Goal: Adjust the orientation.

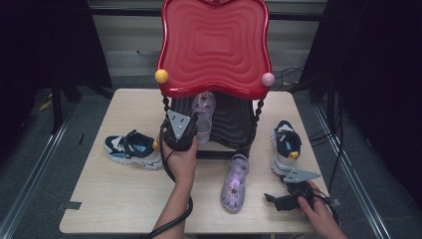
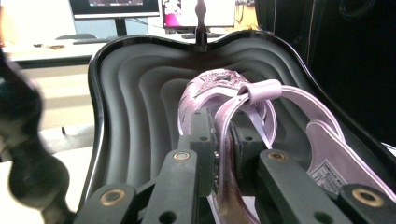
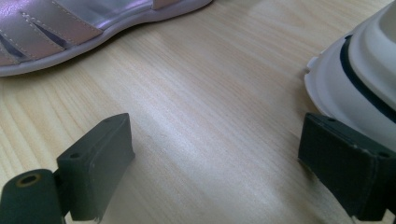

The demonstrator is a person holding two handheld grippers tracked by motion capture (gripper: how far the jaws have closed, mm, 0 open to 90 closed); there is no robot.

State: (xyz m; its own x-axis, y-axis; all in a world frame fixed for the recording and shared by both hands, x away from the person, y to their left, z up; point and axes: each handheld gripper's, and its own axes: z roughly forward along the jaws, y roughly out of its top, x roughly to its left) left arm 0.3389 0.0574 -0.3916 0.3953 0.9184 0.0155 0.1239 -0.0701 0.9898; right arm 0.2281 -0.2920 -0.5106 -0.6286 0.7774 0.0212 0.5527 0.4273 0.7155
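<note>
My left gripper (image 1: 193, 127) reaches into the lower black shelf (image 1: 233, 124) of a two-tier rack. In the left gripper view, the left gripper (image 2: 224, 140) is shut on the heel strap of a translucent purple sandal (image 2: 219, 88) that lies on the ribbed black shelf (image 2: 135, 116). The same sandal (image 1: 204, 107) pokes out under the red top shelf (image 1: 214, 45). Its twin sandal (image 1: 235, 181) lies on the table in front of the rack. My right gripper (image 1: 271, 199) rests on the table at the front right. The right gripper (image 3: 215, 154) is open on bare wood, between the twin sandal (image 3: 70, 28) and a white sneaker (image 3: 364, 60).
A white-and-navy sneaker (image 1: 285, 149) stands right of the rack, and a blue-and-white sneaker (image 1: 132, 149) lies to its left. The rack's twisted black posts (image 1: 259, 112) flank the lower shelf. The wooden table (image 1: 114, 199) has bare room at the front left.
</note>
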